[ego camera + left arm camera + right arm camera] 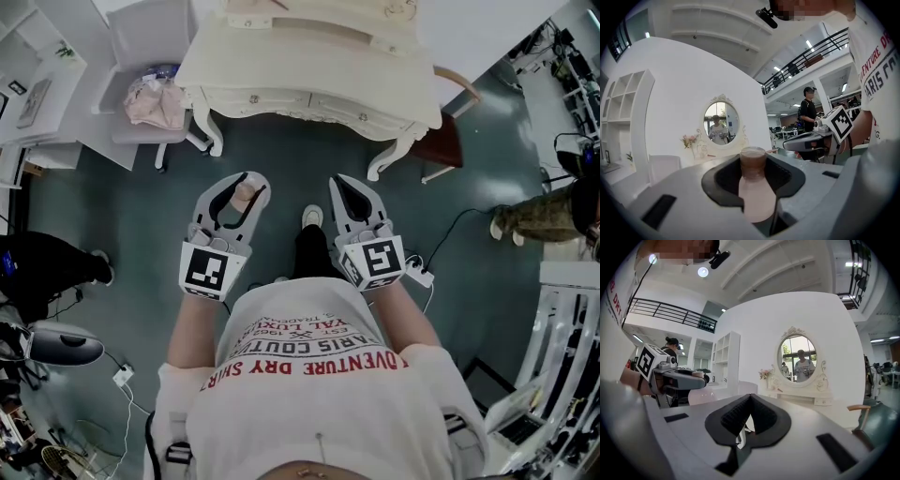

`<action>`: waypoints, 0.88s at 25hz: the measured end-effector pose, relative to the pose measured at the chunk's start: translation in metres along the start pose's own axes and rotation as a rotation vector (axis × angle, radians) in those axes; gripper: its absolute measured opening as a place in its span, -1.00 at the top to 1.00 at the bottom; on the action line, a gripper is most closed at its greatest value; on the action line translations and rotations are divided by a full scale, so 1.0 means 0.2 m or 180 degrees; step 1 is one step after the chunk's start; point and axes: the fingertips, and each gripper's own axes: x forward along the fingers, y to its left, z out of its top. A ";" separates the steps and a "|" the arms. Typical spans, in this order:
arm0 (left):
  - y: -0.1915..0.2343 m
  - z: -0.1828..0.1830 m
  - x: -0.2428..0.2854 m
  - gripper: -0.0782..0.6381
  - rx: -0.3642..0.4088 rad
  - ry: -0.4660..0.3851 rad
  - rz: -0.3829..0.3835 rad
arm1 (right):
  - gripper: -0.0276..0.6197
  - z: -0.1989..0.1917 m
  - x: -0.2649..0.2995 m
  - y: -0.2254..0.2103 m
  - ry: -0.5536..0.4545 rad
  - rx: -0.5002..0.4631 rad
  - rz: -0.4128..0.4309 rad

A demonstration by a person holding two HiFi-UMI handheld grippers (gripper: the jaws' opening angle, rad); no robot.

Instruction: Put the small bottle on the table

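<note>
Your small bottle (753,197) sits clamped in the left gripper (240,187), its long axis along the jaws, neck outward. The bench (281,80) stands ahead across the floor (122,206), probably beyond reach. Your right gripper (749,401) is clenched on nothing.

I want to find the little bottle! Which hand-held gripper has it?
The left hand-held gripper holds the small bottle between its jaws; the right hand-held gripper is shut and empty.
</note>
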 end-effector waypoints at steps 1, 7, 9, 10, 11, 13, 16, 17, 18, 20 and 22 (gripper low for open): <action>0.02 -0.01 0.04 0.39 0.0002 0.0009 0.0012 | 0.92 -0.01 0.04 -0.03 0.0003 0.0005 0.0006; 0.19 -0.04 0.32 0.39 -0.0029 0.0072 0.0097 | 0.92 0.00 0.32 -0.25 -0.0003 0.0016 0.0086; 0.25 -0.04 0.44 0.39 -0.0031 0.0088 0.0143 | 0.92 0.00 0.42 -0.34 0.0023 0.0026 0.0133; 0.27 -0.04 0.51 0.39 -0.0035 0.0095 0.0165 | 0.92 -0.01 0.47 -0.39 0.0037 0.0032 0.0155; 0.30 -0.04 0.58 0.39 -0.0041 0.0102 0.0186 | 0.92 0.00 0.52 -0.45 0.0044 0.0035 0.0176; 0.36 -0.03 0.72 0.39 -0.0048 0.0116 0.0229 | 0.92 0.01 0.63 -0.56 0.0040 0.0038 0.0215; 0.43 -0.01 0.92 0.39 -0.0078 0.0126 0.0293 | 0.92 0.02 0.77 -0.74 0.0038 0.0047 0.0272; 0.45 -0.01 0.98 0.39 -0.0089 0.0125 0.0314 | 0.92 0.02 0.81 -0.80 0.0041 0.0050 0.0286; 0.47 0.00 1.04 0.39 -0.0092 0.0127 0.0335 | 0.92 0.02 0.85 -0.86 0.0044 0.0054 0.0300; 0.50 0.00 1.15 0.39 -0.0088 0.0135 0.0377 | 0.92 0.02 0.92 -0.95 0.0044 0.0065 0.0331; 0.54 0.00 1.25 0.39 -0.0102 0.0147 0.0408 | 0.92 0.02 0.98 -1.03 0.0047 0.0068 0.0371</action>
